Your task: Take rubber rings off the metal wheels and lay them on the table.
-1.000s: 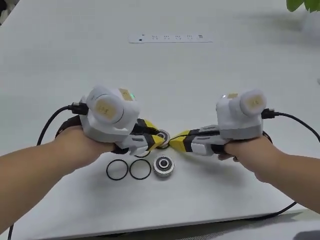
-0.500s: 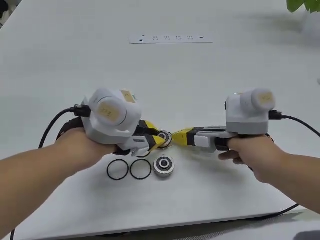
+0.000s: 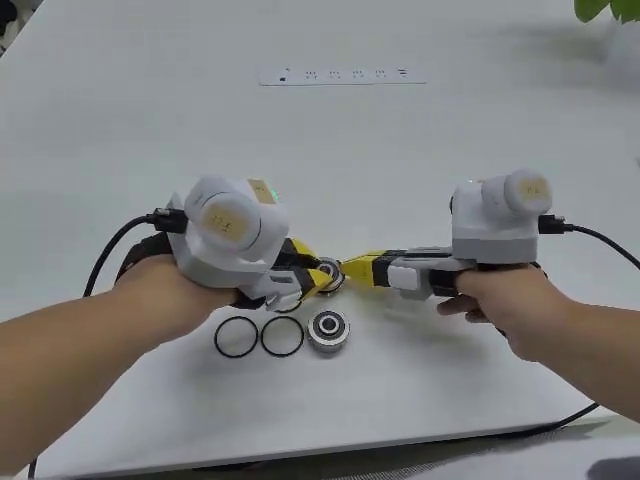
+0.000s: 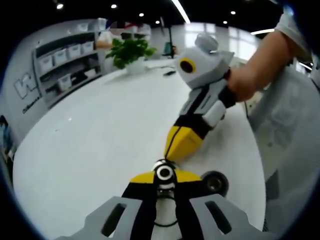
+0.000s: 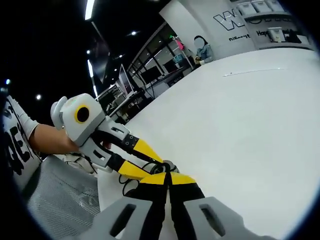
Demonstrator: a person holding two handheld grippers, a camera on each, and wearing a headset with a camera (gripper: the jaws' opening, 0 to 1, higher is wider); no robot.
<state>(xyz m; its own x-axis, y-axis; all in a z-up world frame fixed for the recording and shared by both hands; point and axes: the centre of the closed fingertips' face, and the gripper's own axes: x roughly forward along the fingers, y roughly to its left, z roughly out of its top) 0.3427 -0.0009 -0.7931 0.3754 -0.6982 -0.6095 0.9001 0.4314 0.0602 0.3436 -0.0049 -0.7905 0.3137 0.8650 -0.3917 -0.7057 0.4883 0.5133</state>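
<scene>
The left hand-held gripper (image 3: 314, 279) has its jaws closed on a small metal wheel (image 3: 328, 274), held just above the worktop (image 3: 420, 160); its own view shows the wheel clamped between the yellow tips. The right hand-held gripper (image 3: 352, 271) meets that wheel from the opposite side with its jaws pressed together, tips touching the rim; whether they pinch a ring there cannot be told. Below them on the worktop lie two black rubber rings (image 3: 235, 337) side by side, with a second metal wheel (image 3: 328, 330) just beside them.
</scene>
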